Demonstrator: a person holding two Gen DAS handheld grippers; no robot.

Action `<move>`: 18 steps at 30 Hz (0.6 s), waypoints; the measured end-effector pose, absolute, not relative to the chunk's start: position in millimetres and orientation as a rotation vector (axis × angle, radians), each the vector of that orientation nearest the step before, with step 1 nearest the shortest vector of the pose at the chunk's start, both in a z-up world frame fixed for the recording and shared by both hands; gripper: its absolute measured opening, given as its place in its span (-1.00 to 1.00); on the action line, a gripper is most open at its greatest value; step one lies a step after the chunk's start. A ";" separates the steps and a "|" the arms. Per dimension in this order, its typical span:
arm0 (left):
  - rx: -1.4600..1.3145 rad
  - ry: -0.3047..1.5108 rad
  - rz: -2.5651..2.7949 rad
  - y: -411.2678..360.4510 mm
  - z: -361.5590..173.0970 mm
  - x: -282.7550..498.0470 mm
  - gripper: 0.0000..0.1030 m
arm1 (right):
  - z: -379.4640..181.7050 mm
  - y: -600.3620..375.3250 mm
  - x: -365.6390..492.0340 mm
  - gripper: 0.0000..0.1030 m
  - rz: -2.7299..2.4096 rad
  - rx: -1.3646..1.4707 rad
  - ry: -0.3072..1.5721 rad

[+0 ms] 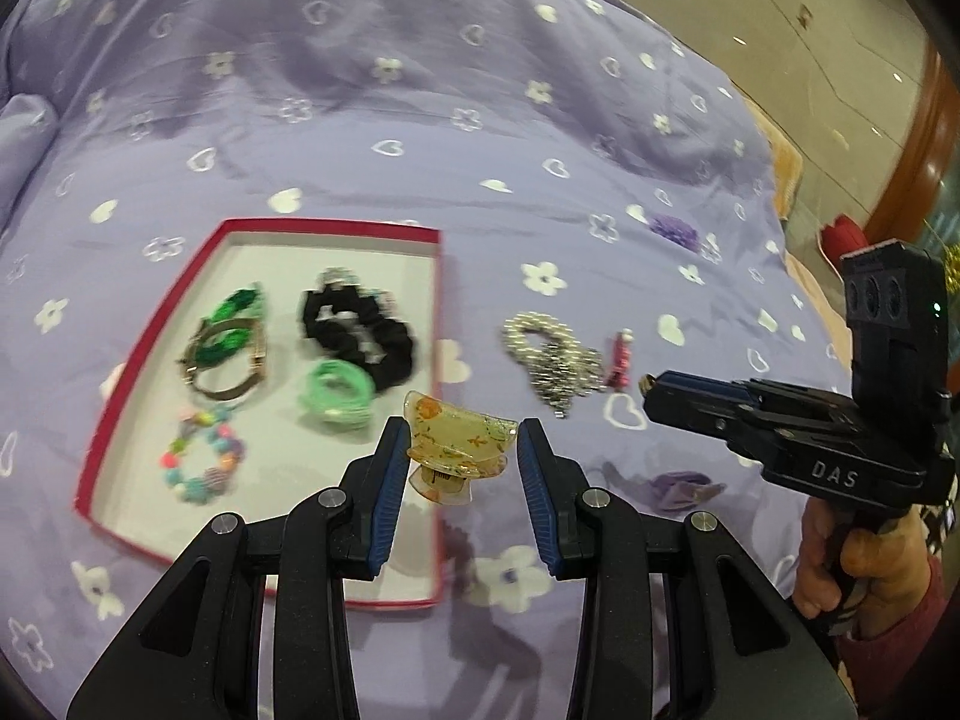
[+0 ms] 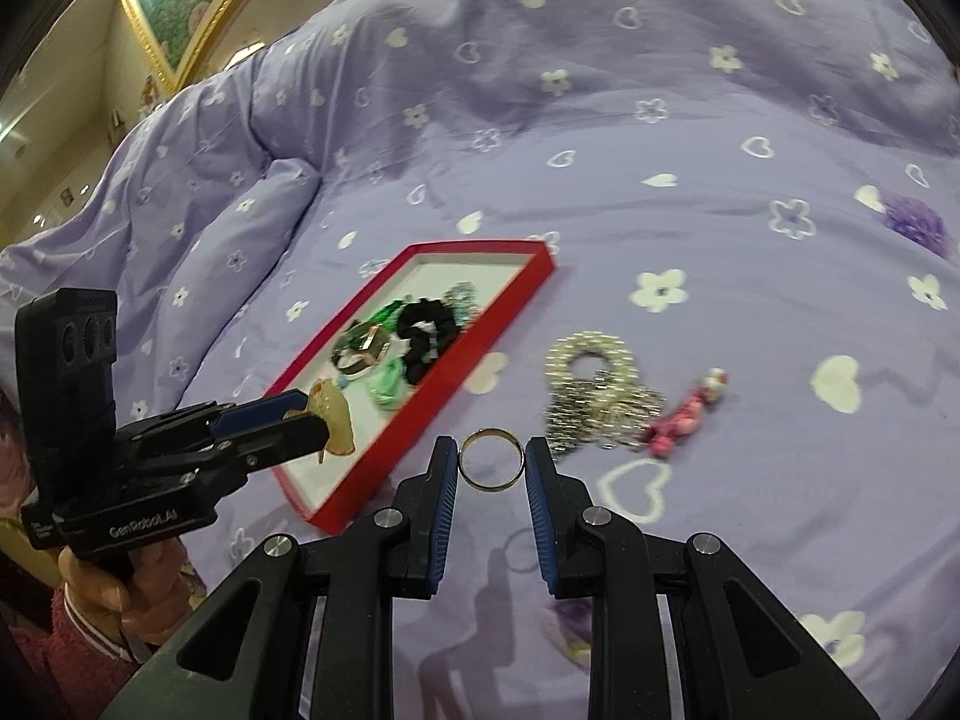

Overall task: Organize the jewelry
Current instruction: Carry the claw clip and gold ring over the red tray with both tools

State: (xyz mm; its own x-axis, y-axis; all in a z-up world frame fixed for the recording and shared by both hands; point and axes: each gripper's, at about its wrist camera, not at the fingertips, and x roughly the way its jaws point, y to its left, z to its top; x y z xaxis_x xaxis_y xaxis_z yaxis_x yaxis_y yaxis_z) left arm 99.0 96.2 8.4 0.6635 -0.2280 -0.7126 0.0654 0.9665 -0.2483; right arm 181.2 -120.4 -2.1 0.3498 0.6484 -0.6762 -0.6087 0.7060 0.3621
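Left wrist view: the left gripper clamps a translucent amber hair claw between its blue pads, holding it in the air above the near right edge of a red-rimmed tray. The tray lies on a lilac bedspread printed with white hearts and flowers. It holds a green-and-metal bangle cluster, a black scrunchie, mint-green hair ties and a pastel bead bracelet. To the right of the tray, loose on the bedspread, lie a pearl-and-silver bracelet pile and, just beside it, a small pink charm. Further right, the right gripper juts in from the frame edge, gripped by a hand in a dark red sleeve; what its tips carry is hard to make out here.

Right wrist view: the right gripper pinches a gold ring upright between its pads, jaws set narrow, raised above the bedspread near the tray's closest corner. The pearl-and-silver pile and pink charm lie just beyond and to the right, clear of the ring. At left, the left gripper reaches over the tray with the amber claw at its tips, hiding part of the tray floor. The black scrunchie and green pieces show behind it.
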 end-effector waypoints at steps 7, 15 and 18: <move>-0.249 0.831 -0.094 133.3 1.2 90.3 -0.32 | -0.2 -86.8 172.1 -0.55 0.854 0.001 0.911; -0.264 0.837 -0.035 164.3 -6.7 84.8 -0.32 | -3.1 -45.1 164.6 -0.55 0.917 -0.036 0.924; -0.271 0.837 -0.012 175.9 -8.8 84.9 -0.32 | -4.1 -30.9 164.3 -0.55 0.936 -0.052 0.927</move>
State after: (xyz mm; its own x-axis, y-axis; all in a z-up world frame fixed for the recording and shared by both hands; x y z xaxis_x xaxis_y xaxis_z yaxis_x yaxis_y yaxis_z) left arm 84.9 175.9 -8.8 0.6714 -0.1173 -0.7318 -0.0958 0.9654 -0.2425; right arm 164.3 -30.9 -4.1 0.2510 0.6668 -0.7017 -0.7085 0.6205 0.3362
